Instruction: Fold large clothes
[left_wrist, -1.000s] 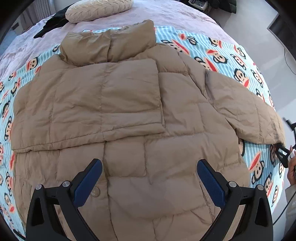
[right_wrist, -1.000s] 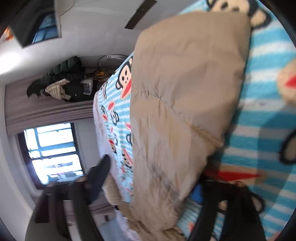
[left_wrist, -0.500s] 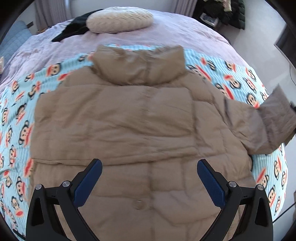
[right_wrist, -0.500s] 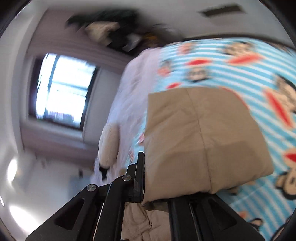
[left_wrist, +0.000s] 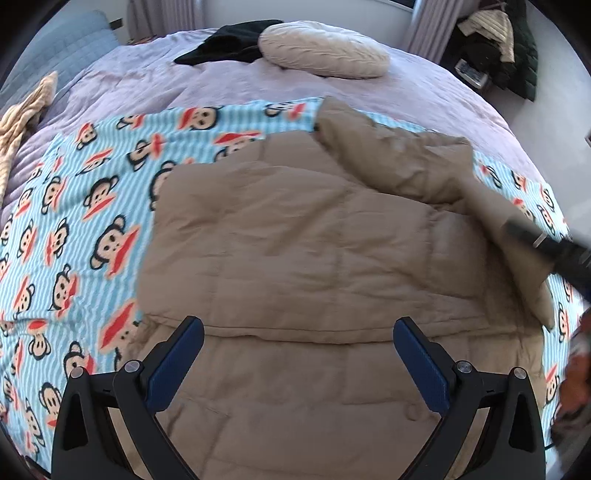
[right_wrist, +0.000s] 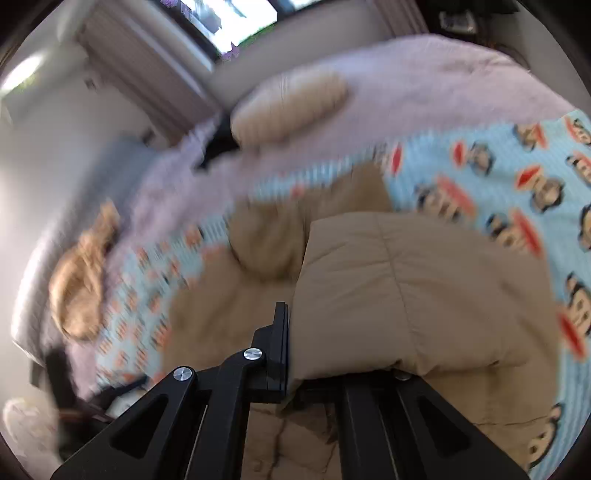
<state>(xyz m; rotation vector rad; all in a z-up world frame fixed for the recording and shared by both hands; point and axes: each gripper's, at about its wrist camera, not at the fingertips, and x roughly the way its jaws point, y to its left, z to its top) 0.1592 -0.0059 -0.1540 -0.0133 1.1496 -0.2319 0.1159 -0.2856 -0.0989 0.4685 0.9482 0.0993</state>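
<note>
Tan puffer jacket (left_wrist: 332, 266), monkey-print blanket (left_wrist: 74, 221), pillow (left_wrist: 325, 55)

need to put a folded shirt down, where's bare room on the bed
The monkey blanket left of the tan jacket is bare, and so is the lilac cover between that blanket and the cream pillow. The right side is crowded: the right tool holds the sleeve there.

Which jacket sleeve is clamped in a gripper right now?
The sleeve on the picture's right: the right gripper is shut on its cuff and holds it lifted over the jacket. The other lies folded flat across the body.
</note>
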